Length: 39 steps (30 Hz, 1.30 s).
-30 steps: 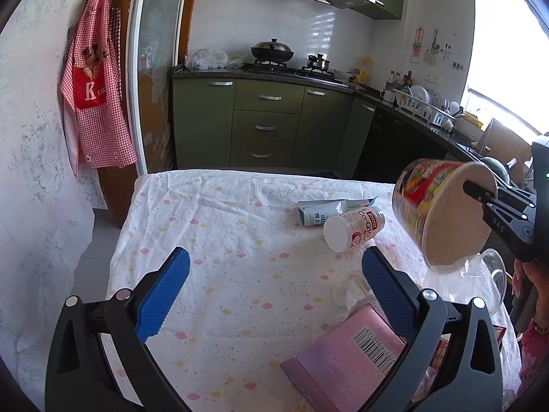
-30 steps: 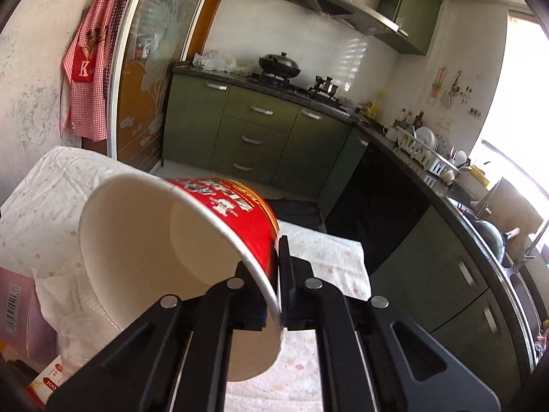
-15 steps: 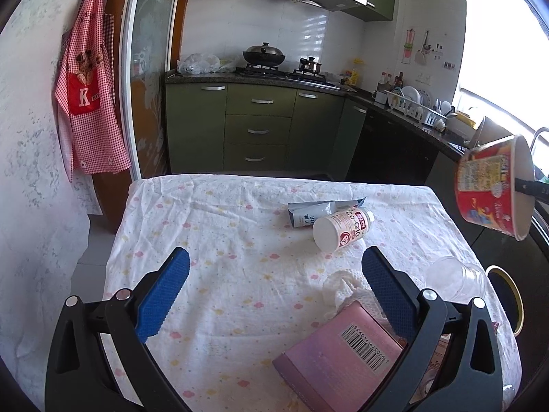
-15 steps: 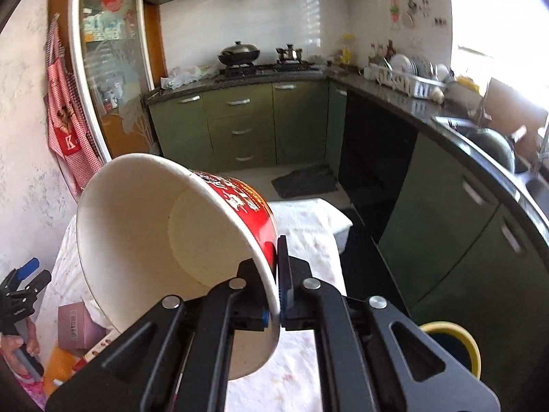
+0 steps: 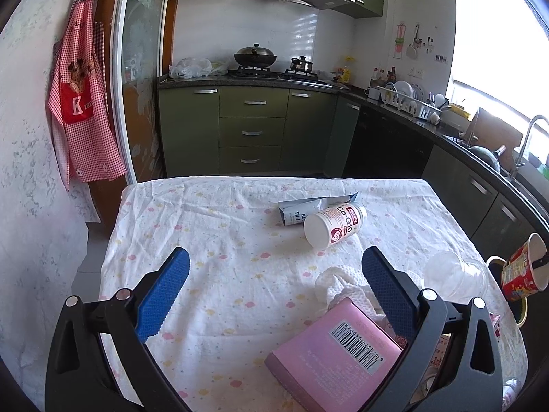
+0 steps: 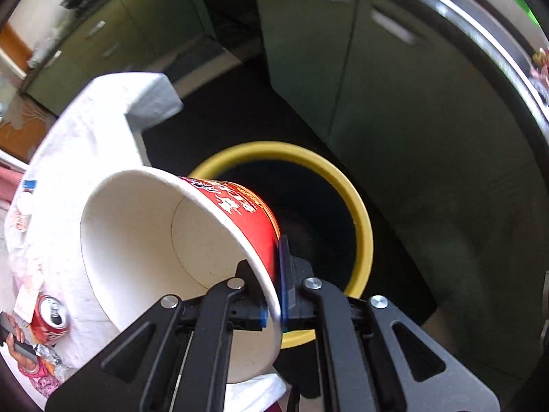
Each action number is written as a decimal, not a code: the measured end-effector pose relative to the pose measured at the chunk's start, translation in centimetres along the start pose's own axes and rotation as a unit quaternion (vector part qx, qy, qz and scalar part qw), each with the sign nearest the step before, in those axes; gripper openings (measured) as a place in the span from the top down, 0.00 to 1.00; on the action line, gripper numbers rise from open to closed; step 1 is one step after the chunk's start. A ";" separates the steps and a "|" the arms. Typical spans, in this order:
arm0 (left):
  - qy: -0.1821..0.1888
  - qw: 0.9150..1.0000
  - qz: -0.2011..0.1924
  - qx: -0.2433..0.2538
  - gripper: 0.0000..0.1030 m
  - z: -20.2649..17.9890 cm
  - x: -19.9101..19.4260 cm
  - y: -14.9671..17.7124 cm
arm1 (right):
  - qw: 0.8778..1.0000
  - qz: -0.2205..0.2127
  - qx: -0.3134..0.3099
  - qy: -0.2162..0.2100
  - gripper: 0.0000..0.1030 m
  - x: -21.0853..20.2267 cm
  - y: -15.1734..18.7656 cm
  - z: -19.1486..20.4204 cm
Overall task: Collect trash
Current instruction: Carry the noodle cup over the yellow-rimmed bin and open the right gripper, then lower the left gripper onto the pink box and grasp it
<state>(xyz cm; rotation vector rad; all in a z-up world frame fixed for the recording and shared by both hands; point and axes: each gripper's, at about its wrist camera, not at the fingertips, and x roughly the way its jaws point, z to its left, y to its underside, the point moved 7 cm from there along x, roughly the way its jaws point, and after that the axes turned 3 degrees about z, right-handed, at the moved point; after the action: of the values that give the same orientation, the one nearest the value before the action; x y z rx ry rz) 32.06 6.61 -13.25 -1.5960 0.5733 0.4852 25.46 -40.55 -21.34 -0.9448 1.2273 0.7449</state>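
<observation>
- The right hand-held gripper (image 6: pixel 272 295) is clamped on the rim of a red noodle cup (image 6: pixel 178 240), one finger inside the wall and one outside.
- The noodle cup is tilted, its empty white inside facing the right wrist camera, and it hangs over the near edge of a yellow-rimmed bin (image 6: pixel 363 213) that stands on the dark floor.
- The bin sits just beside the side edge of the surface (image 6: pixel 85 130), which is covered by a white cloth with small pastel spots.
- In the left wrist view the noodle cup (image 5: pixel 523 267) shows off the surface edge, above the bin (image 5: pixel 523 312).
- The left hand-held gripper (image 5: pixel 274 295) holds its blue-padded fingers wide apart with nothing between them, above the surface (image 5: pixel 212 226).
- A pink box (image 5: pixel 339 350) with a barcode lies partly under the left gripper's right-side finger, resting on a crumpled white paper towel (image 5: pixel 339 283).
- Beyond the pink box, a white bottle (image 5: pixel 334 225) lies on its side, touching a flattened grey-blue carton (image 5: pixel 302 207).
- A clear plastic cup (image 5: pixel 454 274) lies on its side between the pink box and the bin.
- A red soda can (image 6: pixel 49 319) stands near the surface edge, on the far side of the noodle cup from the bin.
</observation>
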 end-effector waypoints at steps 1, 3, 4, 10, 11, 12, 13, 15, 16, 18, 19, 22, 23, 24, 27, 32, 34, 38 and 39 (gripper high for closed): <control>0.000 1.000 0.001 0.001 0.03 -0.1 0.0 0.0 | 1.000 0.010 0.007 0.000 0.95 1.0 -0.1 -0.5; 0.000 1.000 0.001 0.003 0.03 -0.1 0.1 0.1 | 0.999 0.025 0.019 -0.003 0.95 2.8 -0.3 -1.2; -0.001 1.000 0.001 0.004 0.03 -0.1 0.1 0.1 | 0.999 0.031 0.026 -0.006 0.95 3.6 -0.5 -1.4; 0.001 1.000 0.006 0.004 0.03 -0.1 0.5 0.1 | 0.997 0.032 0.064 -0.009 0.69 5.8 -1.2 -2.3; 0.002 1.000 0.006 0.004 0.03 -0.1 0.5 0.2 | 0.998 0.026 0.063 -0.014 0.69 5.7 -1.0 -2.1; 0.003 1.000 0.006 0.004 0.03 -0.1 0.5 0.2 | 0.998 0.022 0.061 -0.020 0.70 5.2 -0.8 -1.3; 0.004 1.000 0.006 0.005 0.03 -0.2 0.5 0.2 | 0.998 0.017 0.058 -0.024 0.70 4.8 -0.6 -1.0; 0.006 1.000 0.007 0.007 0.03 -0.4 0.4 0.2 | 0.998 0.005 0.046 -0.030 0.69 4.0 0.2 -0.4; 0.007 1.000 0.007 0.009 0.03 -0.5 0.4 0.2 | 0.998 0.000 0.040 -0.039 0.68 3.7 0.6 0.1; 0.008 1.000 0.006 0.012 0.03 -0.7 0.3 0.2 | 0.998 -0.005 0.025 -0.059 0.63 3.3 1.3 1.1; 0.009 1.000 0.007 0.013 0.03 -0.8 0.4 0.3 | 0.998 -0.006 0.018 -0.065 0.62 2.9 1.8 1.6; 0.021 1.000 0.015 0.015 0.03 -1.1 0.5 0.4 | 0.997 -0.006 -0.002 -0.077 0.62 2.7 3.2 3.5; 0.026 0.999 0.017 0.016 0.03 -1.3 0.4 0.5 | 0.997 -0.005 -0.007 -0.081 0.62 2.6 3.6 3.9; 0.032 0.999 0.019 0.018 0.03 -1.5 0.4 0.5 | 0.996 -0.005 -0.011 -0.084 0.62 2.5 3.9 4.2; 0.050 0.998 0.037 0.032 0.03 -2.4 0.2 0.8 | 0.996 -0.006 -0.019 -0.092 0.60 2.2 4.6 4.8; 0.048 0.993 0.106 -0.004 0.03 -2.4 0.0 1.9 | 0.995 -0.017 -0.019 -0.101 0.57 1.5 4.9 4.9; 0.042 0.988 0.144 -0.033 0.03 -2.4 0.5 2.7 | 0.994 -0.020 -0.022 -0.106 0.57 1.7 4.6 5.0; 0.013 0.979 0.198 -0.046 0.03 -3.1 1.6 4.5 | 0.991 -0.020 -0.036 -0.126 0.56 1.8 5.1 6.3; 0.004 0.978 0.205 -0.048 0.03 -3.4 1.7 4.8 | 0.991 -0.020 -0.040 -0.130 0.56 1.7 5.4 6.4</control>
<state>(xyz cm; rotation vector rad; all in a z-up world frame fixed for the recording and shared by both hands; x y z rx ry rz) 30.35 2.81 -17.75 -1.5739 0.9032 0.8242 23.86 -32.44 -23.61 -0.9039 0.9542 0.8617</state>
